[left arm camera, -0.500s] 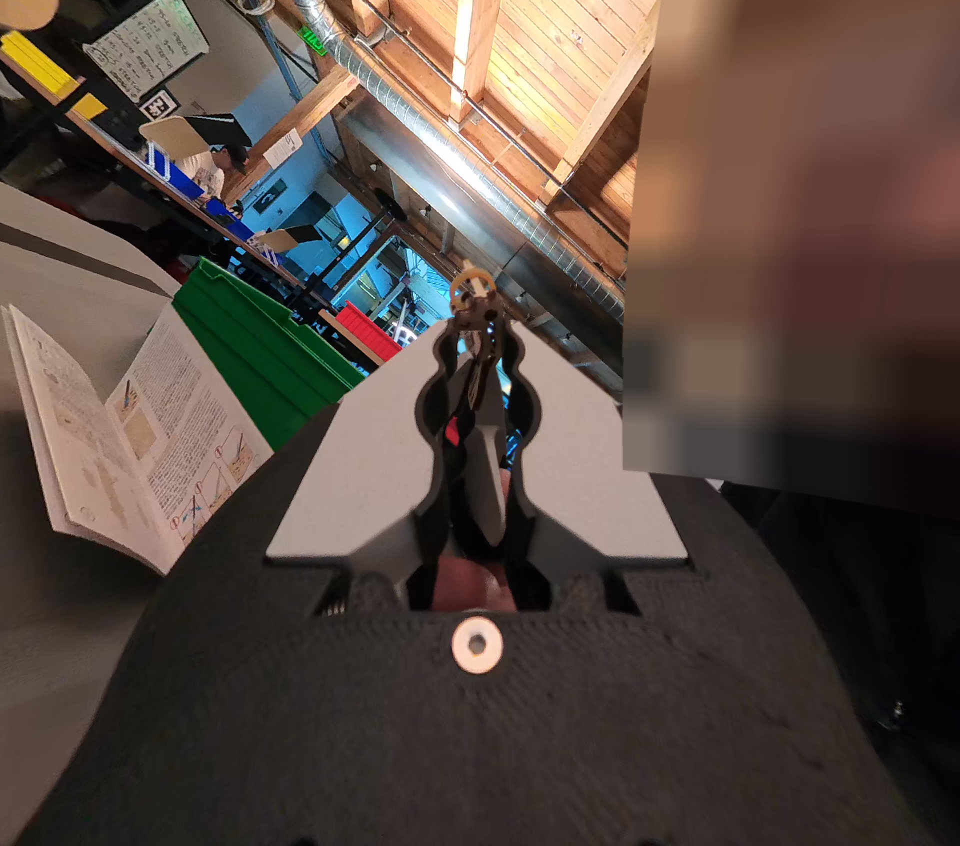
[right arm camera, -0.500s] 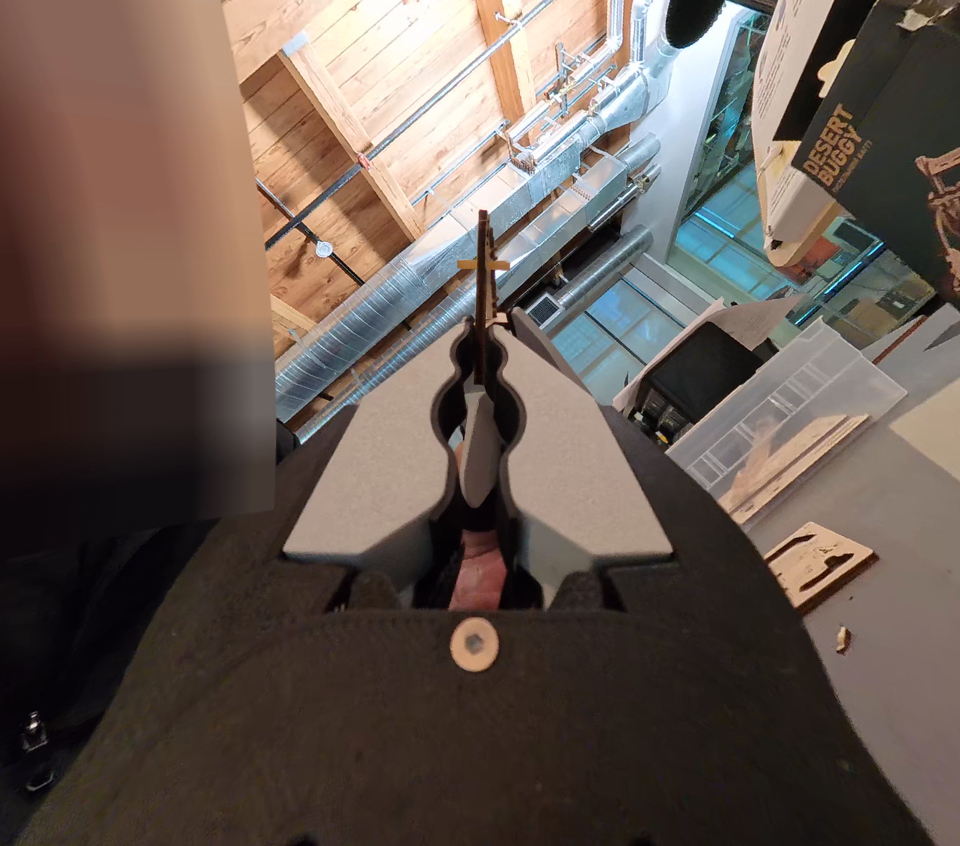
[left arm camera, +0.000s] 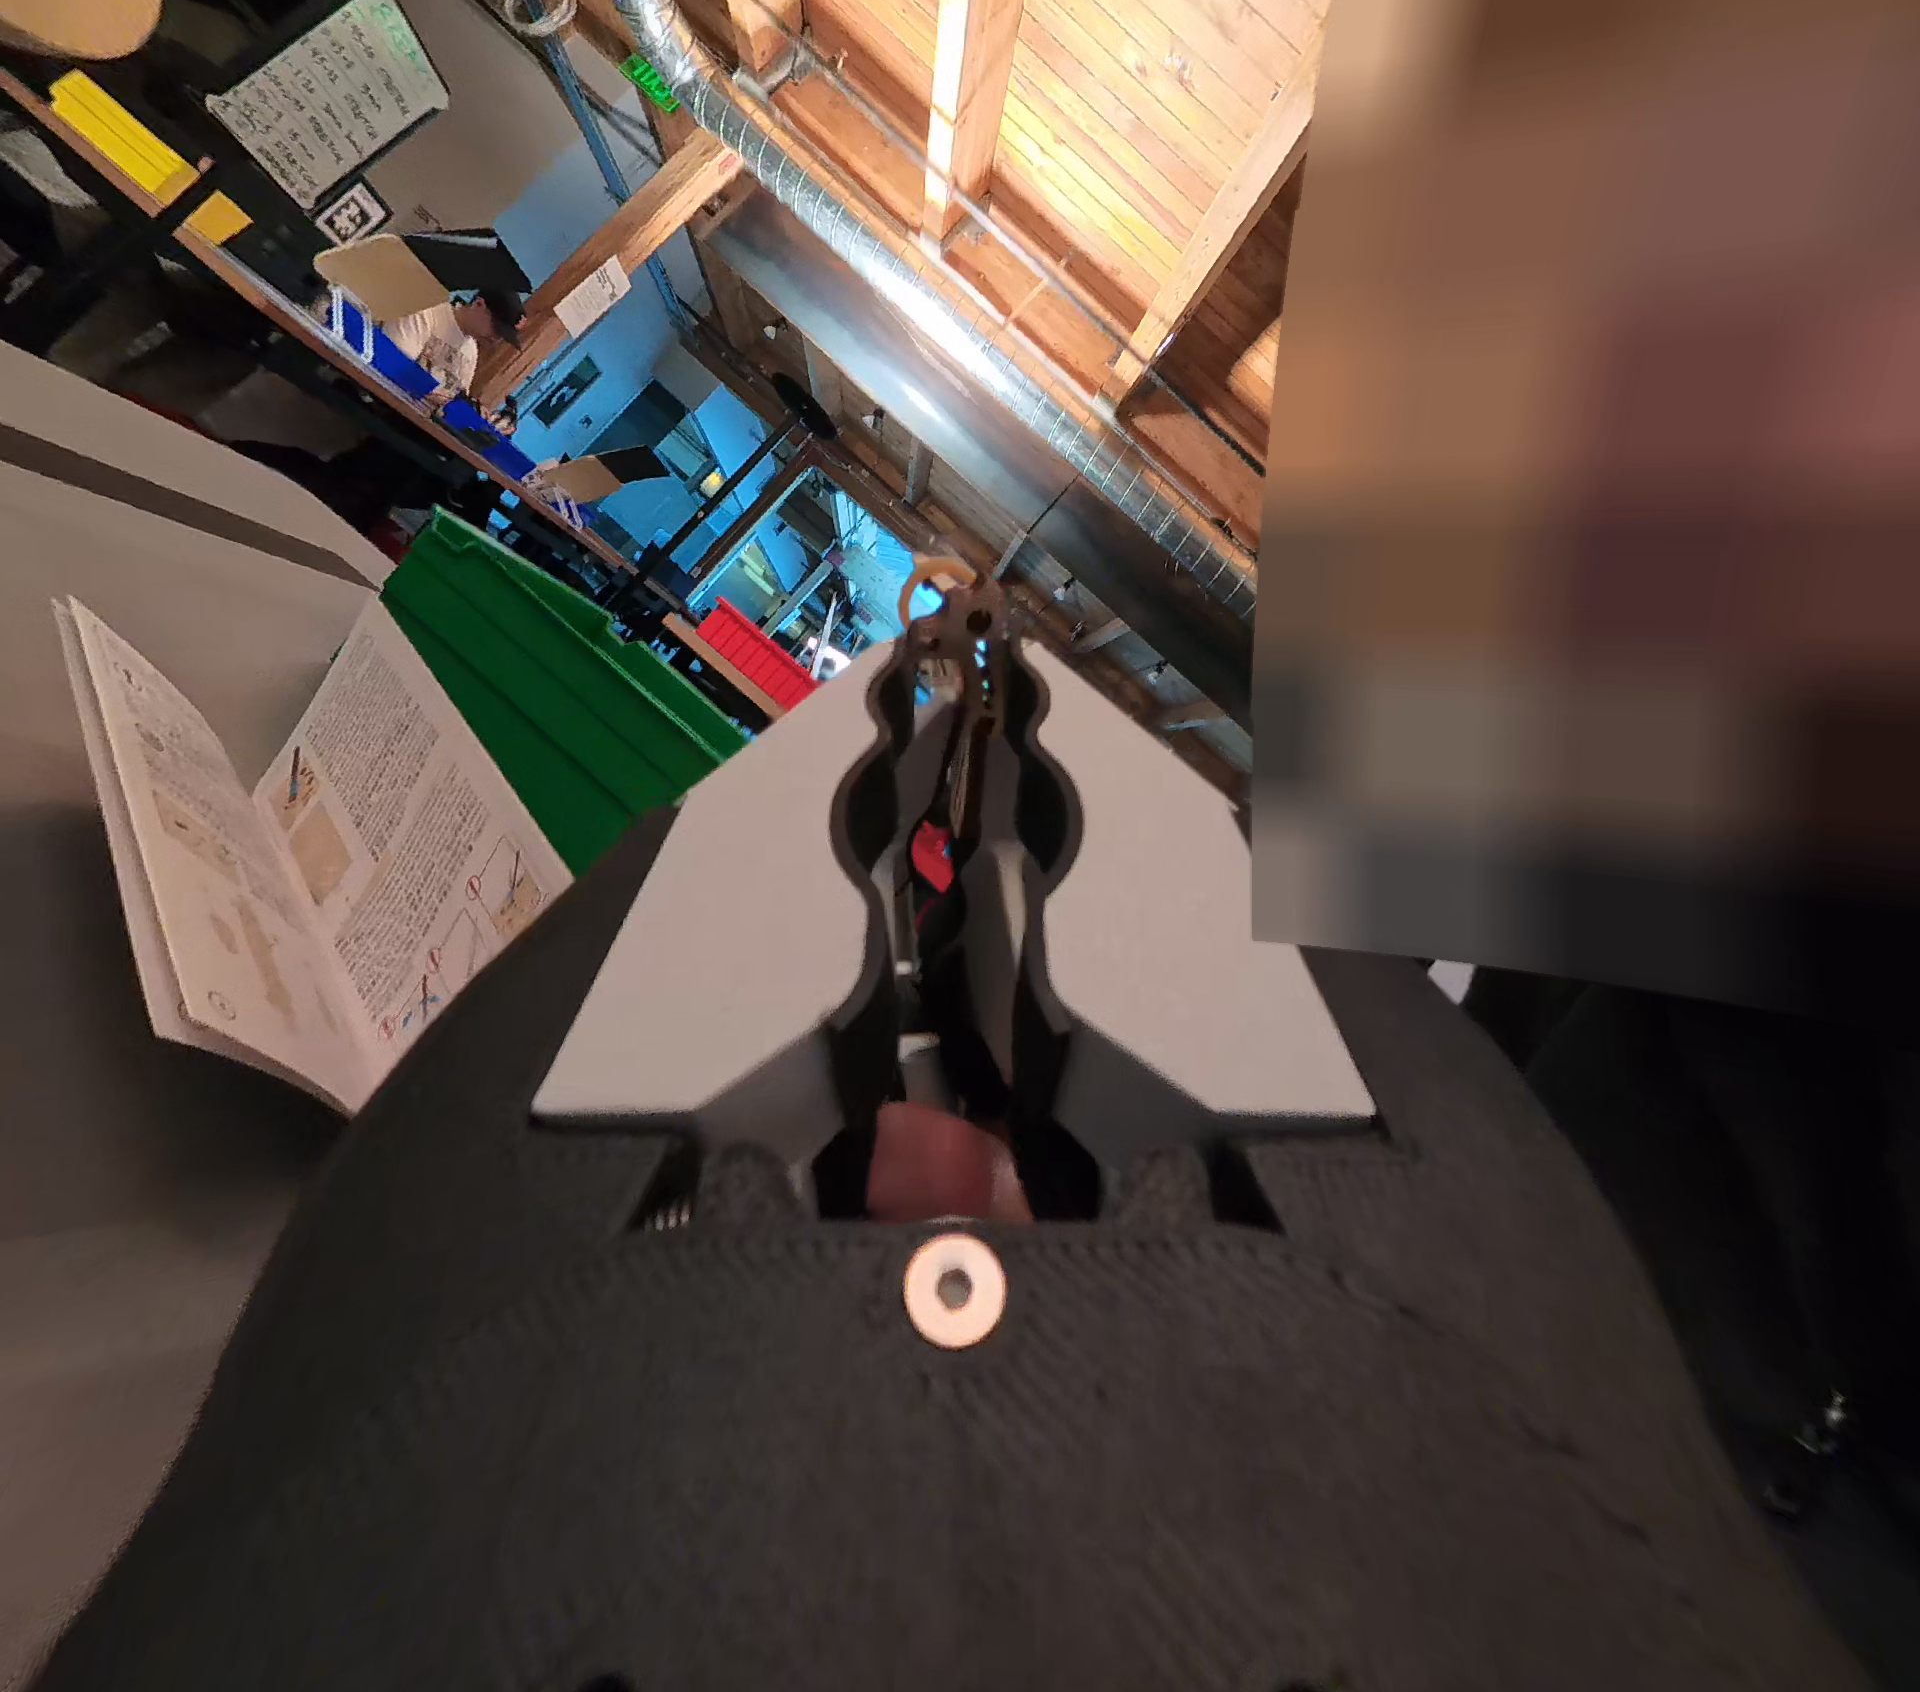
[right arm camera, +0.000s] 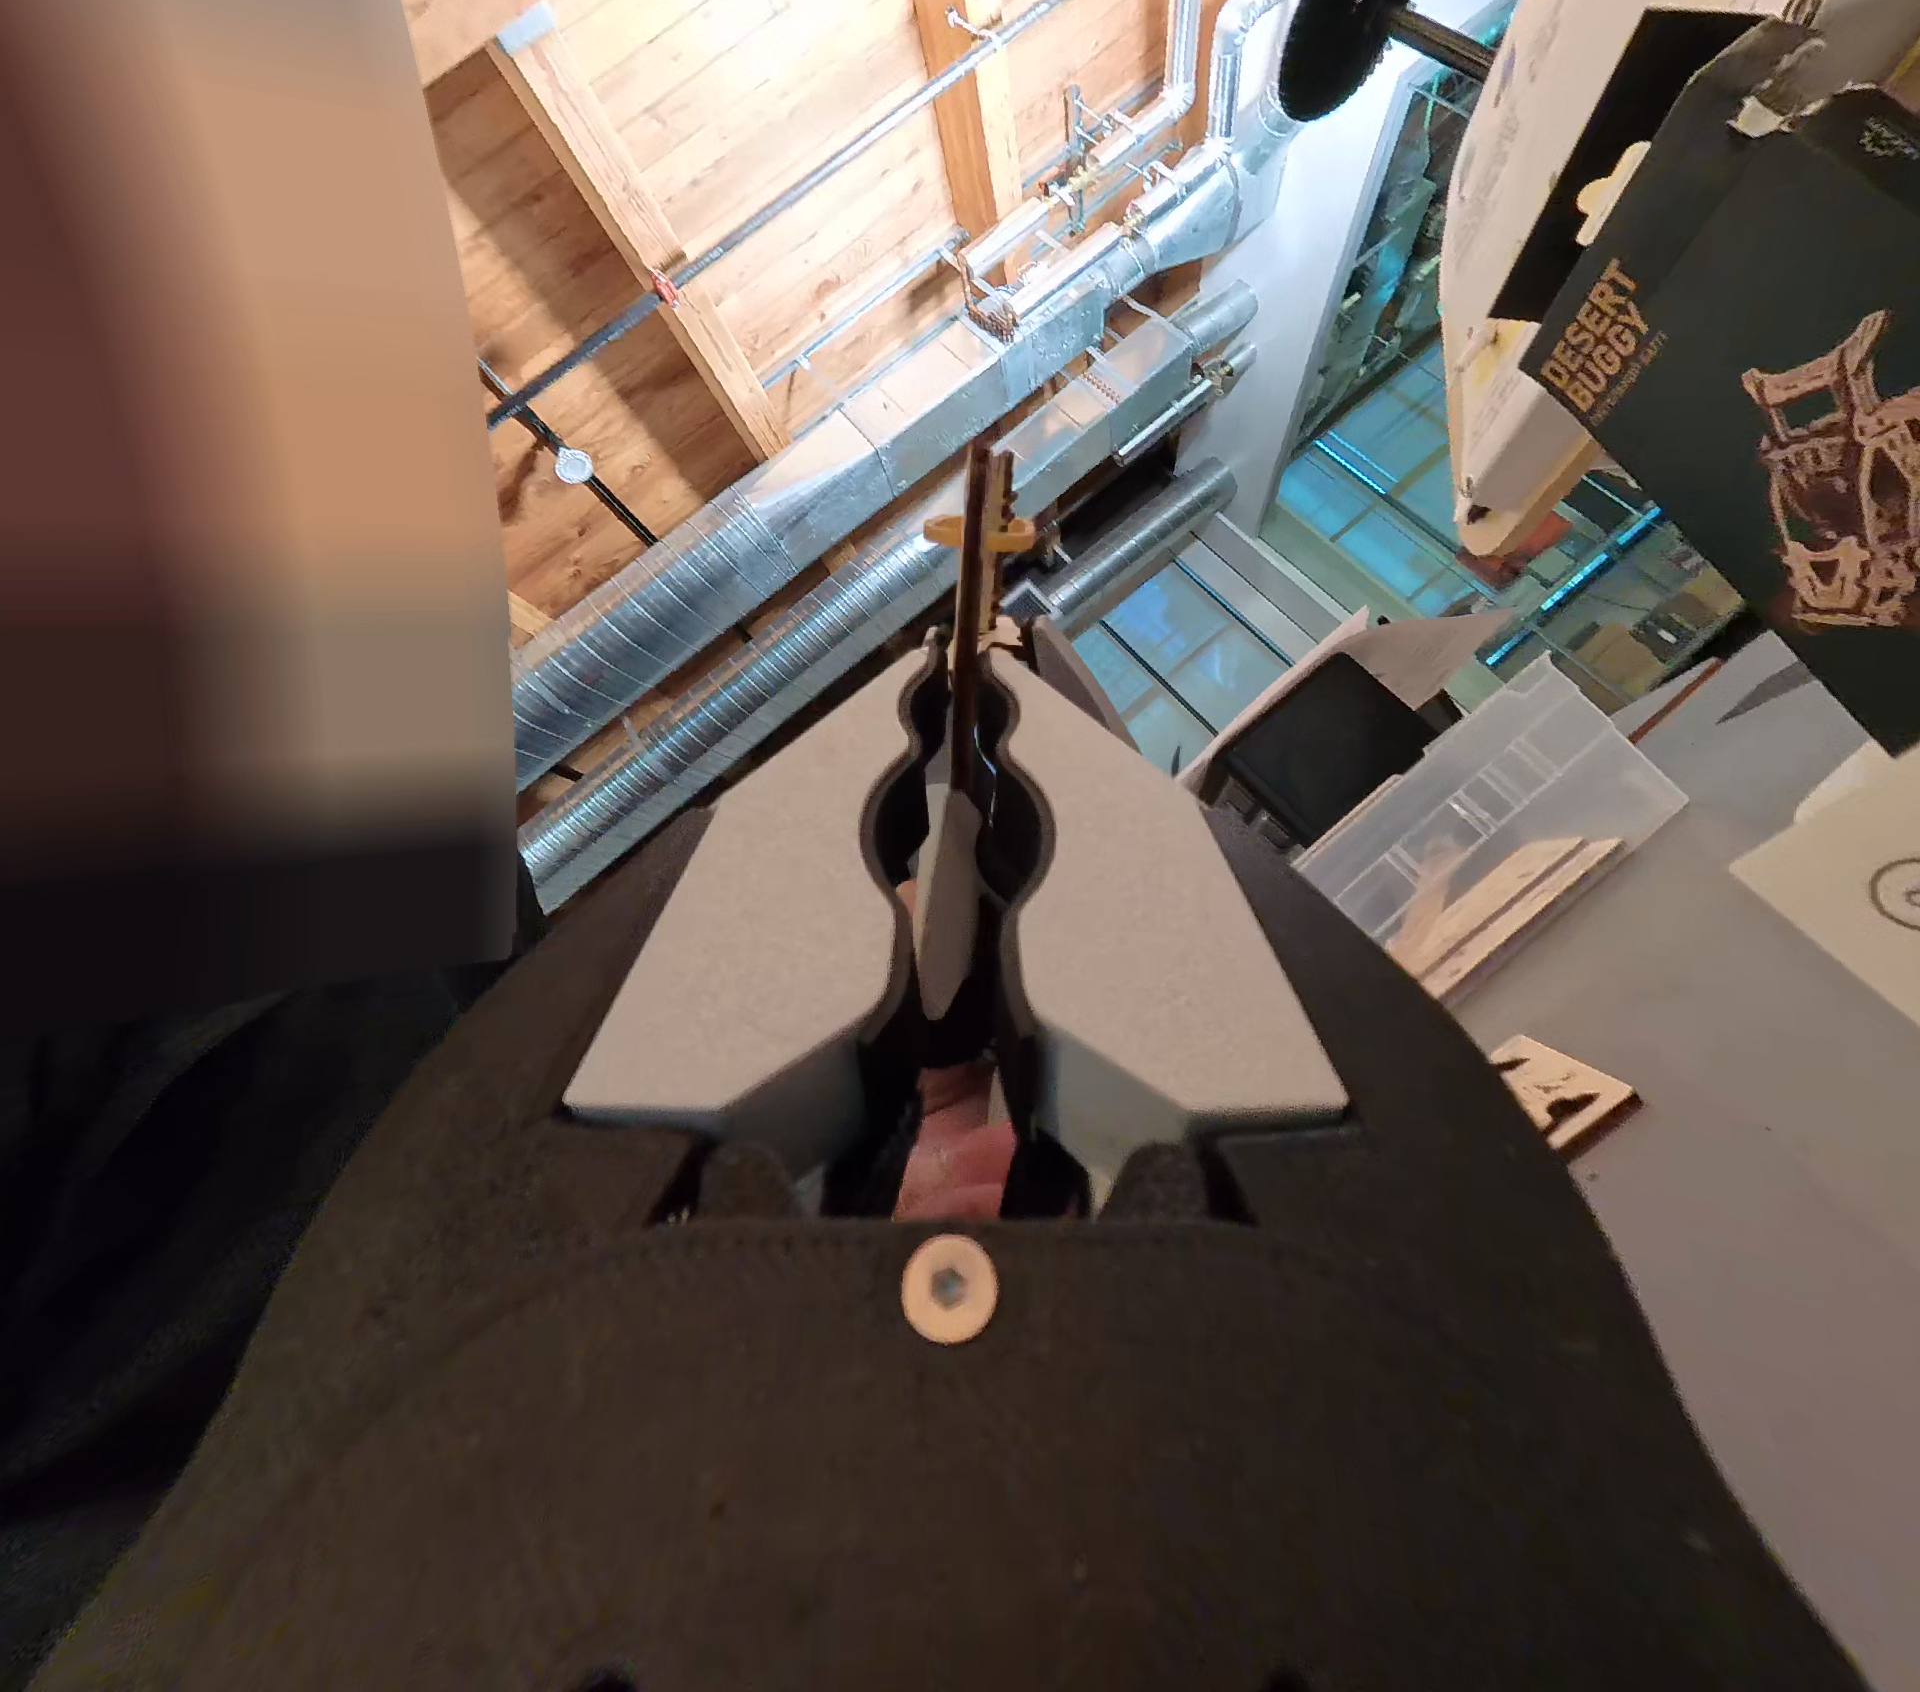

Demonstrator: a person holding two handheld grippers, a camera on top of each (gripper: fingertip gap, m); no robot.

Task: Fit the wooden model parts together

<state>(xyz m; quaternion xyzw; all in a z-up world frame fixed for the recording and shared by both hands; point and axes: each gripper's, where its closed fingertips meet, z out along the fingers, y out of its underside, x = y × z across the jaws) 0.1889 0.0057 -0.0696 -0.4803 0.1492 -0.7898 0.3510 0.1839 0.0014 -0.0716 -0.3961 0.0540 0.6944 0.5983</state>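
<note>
Both grippers point up toward the wooden ceiling. In the left wrist view my left gripper [left arm camera: 956,655] is shut on a small dark wooden part [left arm camera: 971,614] with round holes. A light wooden ring [left arm camera: 935,577] sits at its top. In the right wrist view my right gripper [right arm camera: 971,655] is shut on a thin dark wooden plate [right arm camera: 975,562] seen edge-on. The plate stands up past the fingertips with a small light cross piece [right arm camera: 982,530] through it. A grey wedge [right arm camera: 1075,676], like another gripper's finger, shows just right of my right fingertips.
An open instruction booklet [left arm camera: 260,863] lies on the grey table, with a green bin [left arm camera: 540,686] and a red bin [left arm camera: 753,645] behind it. On the right side are a clear plastic box [right arm camera: 1486,821] with wooden sheets, a loose wooden sheet [right arm camera: 1558,1102] and a dark kit box [right arm camera: 1766,395].
Both grippers stay shut on their wooden parts. The part in the left gripper has tilted slightly to the right. The right view has hardly shifted.
</note>
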